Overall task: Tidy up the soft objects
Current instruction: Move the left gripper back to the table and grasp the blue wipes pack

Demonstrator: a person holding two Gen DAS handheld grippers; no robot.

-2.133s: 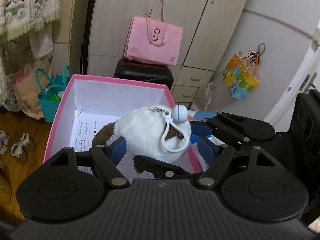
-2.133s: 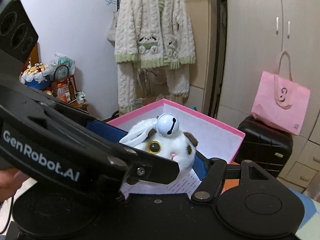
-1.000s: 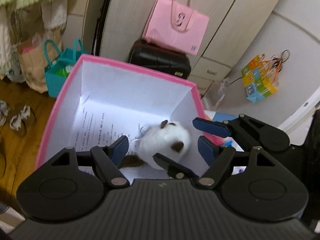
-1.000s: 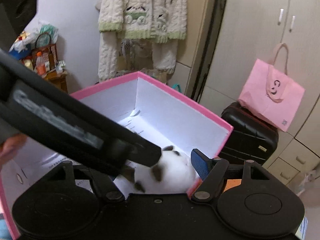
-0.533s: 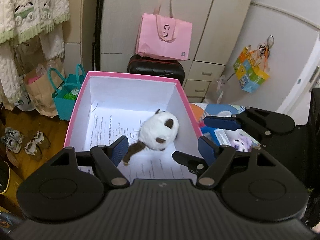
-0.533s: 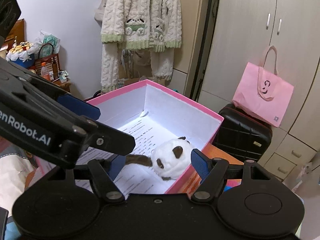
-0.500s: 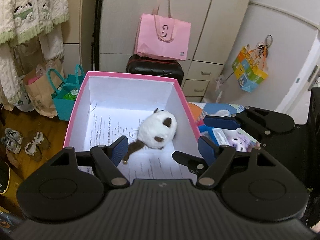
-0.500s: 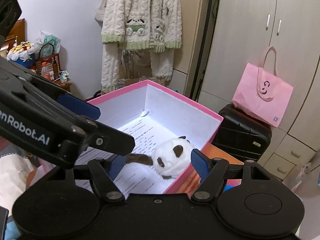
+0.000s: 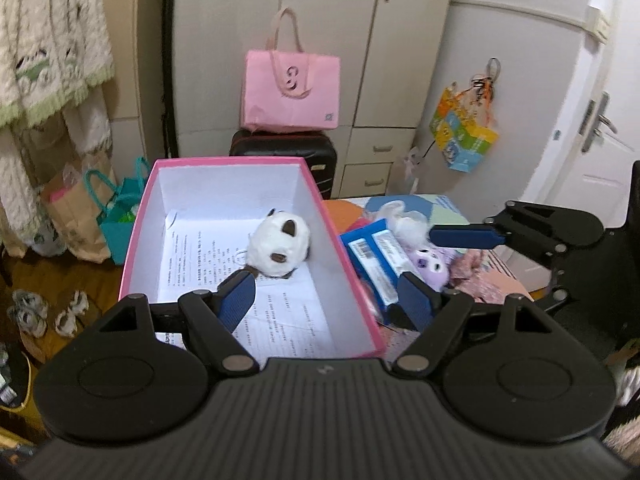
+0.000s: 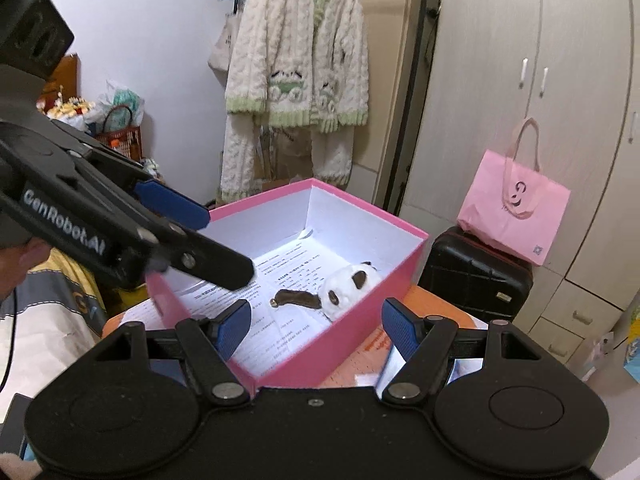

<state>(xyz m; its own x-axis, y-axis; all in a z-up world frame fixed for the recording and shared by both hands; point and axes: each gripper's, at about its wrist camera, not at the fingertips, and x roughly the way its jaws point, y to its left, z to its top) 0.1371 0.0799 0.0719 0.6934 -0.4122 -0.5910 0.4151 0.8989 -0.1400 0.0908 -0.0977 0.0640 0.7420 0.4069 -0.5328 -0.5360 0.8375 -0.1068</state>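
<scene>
A white plush (image 9: 280,246) with brown ears and tail lies on printed paper inside the pink box (image 9: 228,160), near its right wall. My left gripper (image 9: 324,284) hangs over the box's near end, its jaws opening with nothing between them. To the right of the box lie a purple plush (image 9: 430,262) and a blue package (image 9: 376,256), with a finger of my right gripper (image 9: 460,237) above them. In the right wrist view the plush (image 10: 348,286) rests in the box (image 10: 368,207). My right gripper (image 10: 316,316) stands open and empty over its corner, the left gripper (image 10: 230,242) at left.
A pink tote bag (image 9: 292,88) sits on a black suitcase (image 9: 284,148) by the wardrobe behind the box. A teal bag (image 9: 120,212) and shoes are on the floor at left. A knitted cardigan (image 10: 296,60) hangs on the wall. A hand (image 10: 20,264) holds the left gripper.
Both grippers held the white plush over the box, then let it drop inside. Since then both have drawn back and upward, and the plush lies still on the paper.
</scene>
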